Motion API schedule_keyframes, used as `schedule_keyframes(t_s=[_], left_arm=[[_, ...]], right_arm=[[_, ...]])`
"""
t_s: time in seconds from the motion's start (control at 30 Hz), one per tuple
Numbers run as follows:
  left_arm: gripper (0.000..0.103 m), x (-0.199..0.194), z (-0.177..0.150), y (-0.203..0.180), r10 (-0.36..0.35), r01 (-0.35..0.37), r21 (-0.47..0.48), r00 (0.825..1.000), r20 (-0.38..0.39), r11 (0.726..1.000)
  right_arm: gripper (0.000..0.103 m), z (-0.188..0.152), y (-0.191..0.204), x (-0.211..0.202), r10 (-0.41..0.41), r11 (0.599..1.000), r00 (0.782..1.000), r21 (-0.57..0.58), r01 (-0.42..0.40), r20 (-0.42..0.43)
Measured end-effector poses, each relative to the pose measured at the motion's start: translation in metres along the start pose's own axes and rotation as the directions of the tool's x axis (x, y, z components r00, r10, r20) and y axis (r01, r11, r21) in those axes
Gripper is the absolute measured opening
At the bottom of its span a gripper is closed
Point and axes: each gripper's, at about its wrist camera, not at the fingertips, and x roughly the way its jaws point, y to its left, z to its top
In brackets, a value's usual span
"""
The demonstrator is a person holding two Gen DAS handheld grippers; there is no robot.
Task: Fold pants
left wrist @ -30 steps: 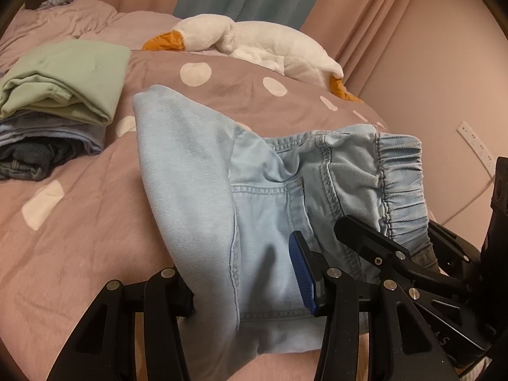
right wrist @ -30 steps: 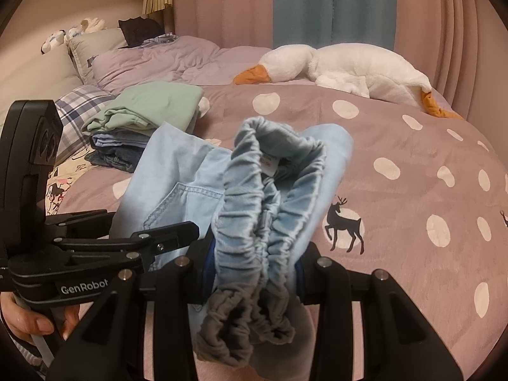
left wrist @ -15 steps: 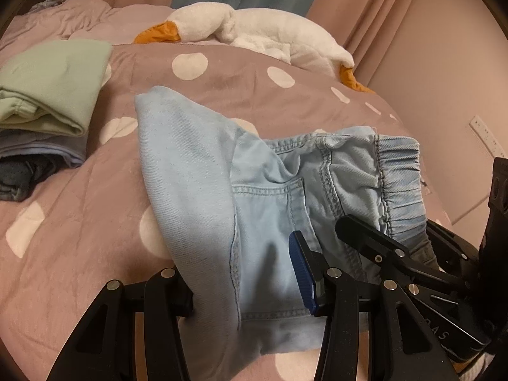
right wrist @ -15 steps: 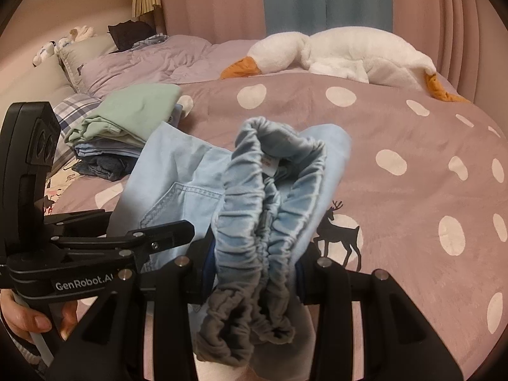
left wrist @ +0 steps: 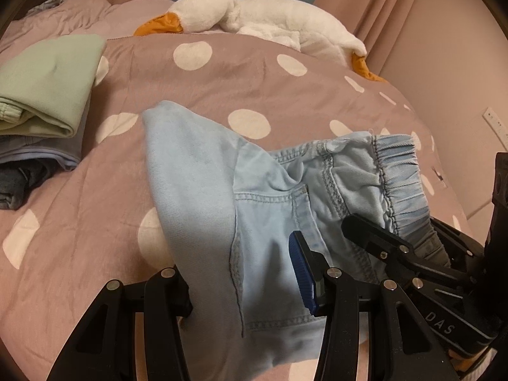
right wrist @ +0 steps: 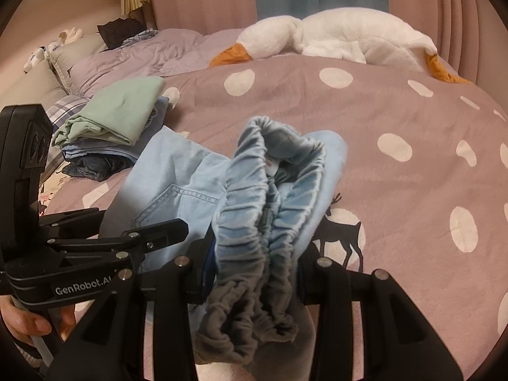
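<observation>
Folded pants held over the bed

My left gripper (left wrist: 244, 289) and right gripper (right wrist: 254, 273) both clamp the light-blue denim elastic-waist pants (left wrist: 270, 209) above the pink polka-dot bed (left wrist: 222, 82); I should lower both evenly, keeping edges aligned.

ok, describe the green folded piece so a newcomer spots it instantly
Start at the polka-dot bedspread, then look to its left edge for the clothes stack. The mint-green folded garment lies on top, the only green piece, above blue and dark denim layers.

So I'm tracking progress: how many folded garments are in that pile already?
3 visible, stacked left of the held pants: green on top, light blue beneath, dark denim at bottom. More may be hidden.
</observation>
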Motion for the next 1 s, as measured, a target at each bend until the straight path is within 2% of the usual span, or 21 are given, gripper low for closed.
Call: schedule_keyframes(t_s=[0.27,0.43,0.6,0.7,0.77,0.83,1.0], left_arm=[[0.049,0.017,-0.002,0.017,0.066,-0.067,-0.012,0.997,-0.047,0.998],[0.049,0.025,-0.004,0.028,0.108,-0.11,-0.021,0.992,-0.071,0.994],[0.049,0.028,-0.006,0.031,0.107,-0.109,-0.024,0.991,-0.08,0.994],[0.057,0.032,-0.008,0.033,0.122,-0.124,-0.023,0.989,-0.083,0.992],[0.072,0.034,-0.009,0.036,0.142,-0.145,-0.028,0.986,-0.081,0.989],[0.078,0.035,-0.011,0.041,0.155,-0.158,-0.038,0.985,-0.077,0.987],[0.078,0.026,-0.015,0.044,0.15,-0.155,-0.053,0.985,-0.08,0.987]], right_arm=[[0.042,-0.003,-0.02,0.016,0.028,0.997,0.998,0.074,-0.023,-0.063],[0.048,-0.01,-0.037,0.028,0.047,0.989,0.993,0.143,-0.031,-0.112],[0.055,-0.018,-0.053,0.04,0.073,0.974,0.986,0.224,-0.038,-0.149],[0.065,-0.023,-0.058,0.044,0.074,0.968,0.984,0.251,-0.032,-0.16],[0.07,-0.025,-0.06,0.045,0.069,0.966,0.984,0.256,-0.026,-0.163],[0.073,-0.026,-0.062,0.047,0.073,0.965,0.983,0.262,-0.027,-0.168],[0.074,-0.026,-0.064,0.04,0.084,0.958,0.982,0.284,-0.032,-0.17]])
